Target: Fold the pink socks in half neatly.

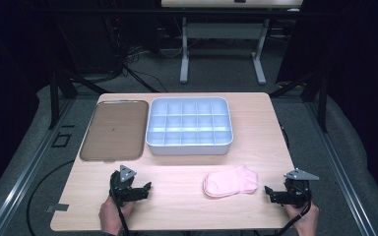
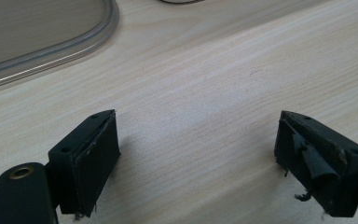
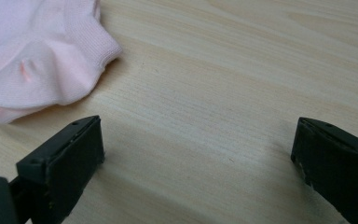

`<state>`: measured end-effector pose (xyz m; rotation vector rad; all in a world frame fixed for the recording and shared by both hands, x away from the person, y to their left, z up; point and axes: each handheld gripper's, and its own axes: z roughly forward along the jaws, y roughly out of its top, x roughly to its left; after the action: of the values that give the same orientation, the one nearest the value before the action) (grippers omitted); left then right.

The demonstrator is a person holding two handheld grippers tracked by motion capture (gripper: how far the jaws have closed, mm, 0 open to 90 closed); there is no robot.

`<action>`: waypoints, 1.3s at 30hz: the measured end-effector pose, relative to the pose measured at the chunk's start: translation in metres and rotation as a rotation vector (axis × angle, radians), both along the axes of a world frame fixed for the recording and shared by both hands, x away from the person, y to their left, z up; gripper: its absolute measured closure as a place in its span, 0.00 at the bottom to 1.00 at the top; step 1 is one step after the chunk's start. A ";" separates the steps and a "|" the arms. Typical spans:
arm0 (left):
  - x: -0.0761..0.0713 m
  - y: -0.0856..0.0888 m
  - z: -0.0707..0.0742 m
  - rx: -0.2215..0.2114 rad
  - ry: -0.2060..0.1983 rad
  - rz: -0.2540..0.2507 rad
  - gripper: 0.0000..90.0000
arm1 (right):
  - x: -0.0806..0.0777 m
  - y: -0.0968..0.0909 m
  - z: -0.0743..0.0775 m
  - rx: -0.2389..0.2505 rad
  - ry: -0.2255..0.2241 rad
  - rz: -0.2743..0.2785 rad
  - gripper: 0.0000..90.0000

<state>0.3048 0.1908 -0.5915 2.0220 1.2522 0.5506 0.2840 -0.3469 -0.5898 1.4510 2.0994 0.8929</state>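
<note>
A pink sock lies folded on the wooden table, near the front right. Its cuff end fills the upper left of the right gripper view. My right gripper rests just right of the sock, jaws wide open over bare wood, with nothing between them. My left gripper sits at the front left, held by a hand, and it too is open over bare table. A pale blue divided organiser box stands at the back centre, its compartments looking empty.
A brown tray lid with a clear rim lies flat left of the box; its corner is in the left gripper view. The table's front edge runs close to both hands. Cables trail off the table from each gripper.
</note>
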 end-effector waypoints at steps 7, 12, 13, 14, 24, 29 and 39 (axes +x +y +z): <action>0.000 0.000 0.000 0.005 -0.001 -0.003 0.15 | 0.000 0.000 0.000 -0.002 -0.001 -0.002 0.02; 0.000 0.000 0.000 0.002 0.001 -0.003 0.15 | 0.000 0.000 0.000 -0.005 0.002 0.002 0.02; 0.000 0.000 0.000 0.003 0.000 -0.003 0.15 | 0.000 0.000 0.000 -0.005 0.002 0.002 0.02; 0.000 0.000 0.000 0.003 0.000 -0.002 0.15 | 0.000 0.000 0.000 -0.006 0.002 0.000 0.02; 0.003 0.002 0.000 0.004 0.003 0.023 0.15 | 0.003 0.002 0.002 -0.018 0.019 -0.015 0.00; 0.005 0.001 0.000 0.012 0.011 0.017 0.10 | 0.004 0.003 0.004 -0.011 0.046 -0.027 0.00; 0.007 -0.001 -0.001 0.018 0.033 0.011 0.00 | -0.005 0.021 0.030 -0.010 0.027 0.037 0.00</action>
<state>0.3117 0.1901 -0.5924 2.0478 1.2832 0.5370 0.2788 -0.3259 -0.5603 1.4313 2.1542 0.8799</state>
